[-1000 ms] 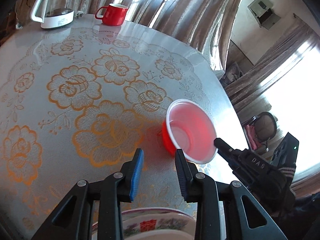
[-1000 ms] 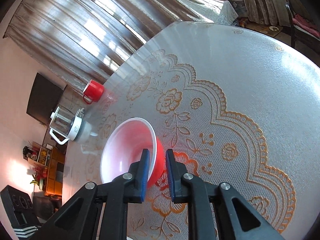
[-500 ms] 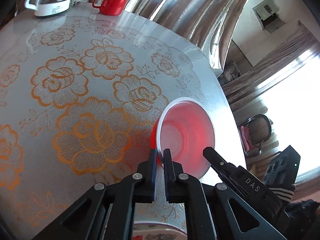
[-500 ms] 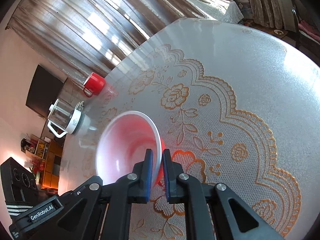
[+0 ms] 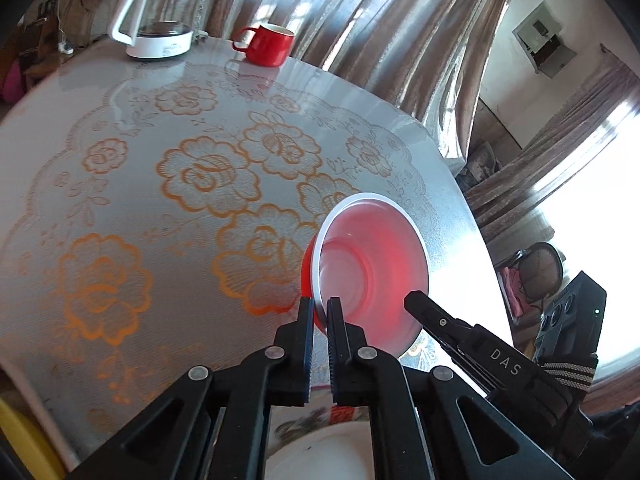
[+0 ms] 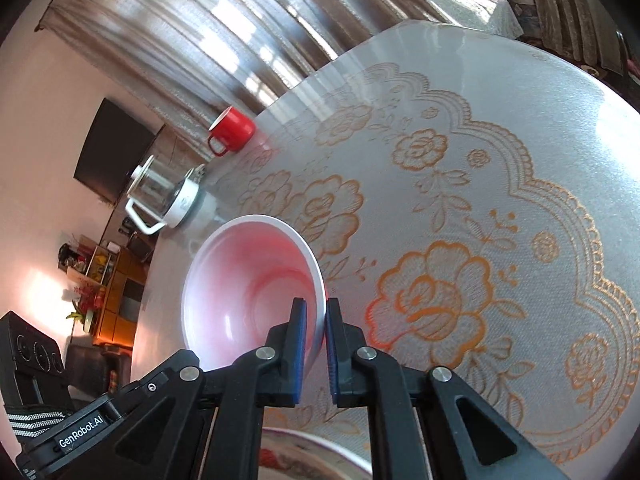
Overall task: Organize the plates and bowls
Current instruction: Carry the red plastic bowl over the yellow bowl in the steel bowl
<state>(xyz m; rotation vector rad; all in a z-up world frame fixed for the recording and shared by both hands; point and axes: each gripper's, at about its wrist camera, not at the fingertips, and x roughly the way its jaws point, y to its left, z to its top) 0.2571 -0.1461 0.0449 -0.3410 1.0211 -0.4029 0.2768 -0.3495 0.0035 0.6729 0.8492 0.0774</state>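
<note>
Both grippers pinch opposite sides of the red bowl's rim above the table.

The left gripper (image 5: pixel 319 314) has its jaws clamped on the near rim of the red bowl (image 5: pixel 372 276), and the right gripper (image 6: pixel 316 316) has its jaws clamped on the rim's other side; the bowl tilts over the lace-patterned table (image 5: pixel 168 184). A flowered plate (image 5: pixel 320 428) lies just below the grippers at the near table edge. A red mug (image 5: pixel 266 44) and a glass kettle (image 5: pixel 160 20) stand well apart at the far edge.
</note>
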